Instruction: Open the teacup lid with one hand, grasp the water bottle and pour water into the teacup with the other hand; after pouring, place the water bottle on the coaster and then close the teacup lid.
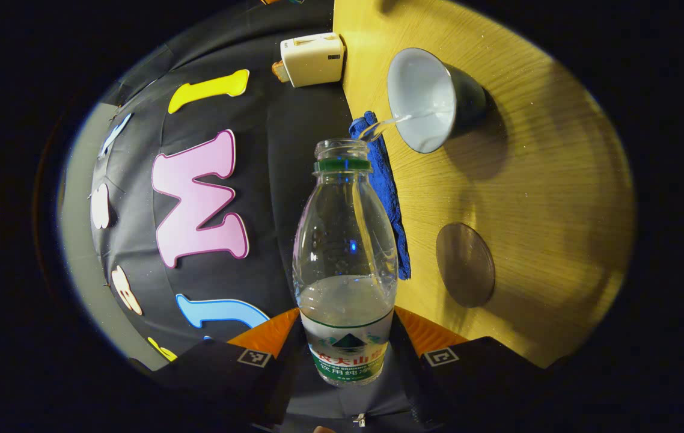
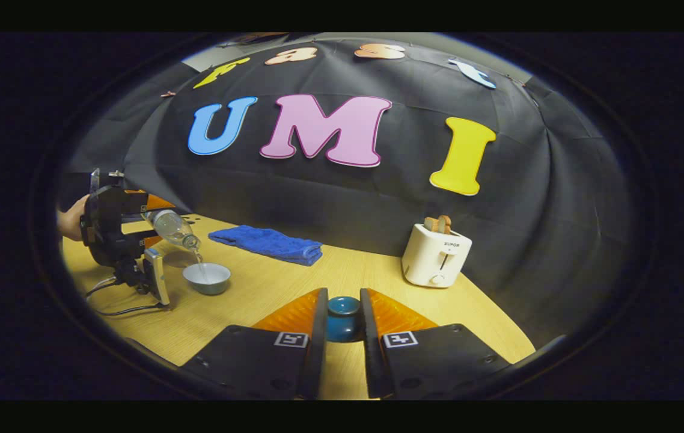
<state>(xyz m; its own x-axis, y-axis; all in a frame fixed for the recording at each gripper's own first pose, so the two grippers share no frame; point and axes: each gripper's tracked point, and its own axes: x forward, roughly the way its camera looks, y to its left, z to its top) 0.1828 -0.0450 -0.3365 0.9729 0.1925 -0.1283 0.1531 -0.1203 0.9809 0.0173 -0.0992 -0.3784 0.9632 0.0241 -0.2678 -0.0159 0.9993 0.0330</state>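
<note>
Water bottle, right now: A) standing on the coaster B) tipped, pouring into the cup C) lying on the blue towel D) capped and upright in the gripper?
B: the left gripper holds the water bottle tipped, and a thin stream runs from its open mouth into the cup; the coaster lies bare beside it.

1 bottle [image 1: 345, 258] | 1 teacup [image 1: 423, 99] | 1 lid [image 2: 342, 317] | 1 coaster [image 1: 465, 264] | 1 towel [image 2: 267, 243] | 1 toaster [image 2: 436, 255]

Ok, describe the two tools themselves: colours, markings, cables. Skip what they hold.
Both tools match: black bodies, each with two ribbed orange fingers and a square black-and-white marker at each finger's base. See the left tool and right tool in their own views. In the right gripper view, the left tool shows a black frame, a grey side plate and black cables trailing onto the table.
</note>
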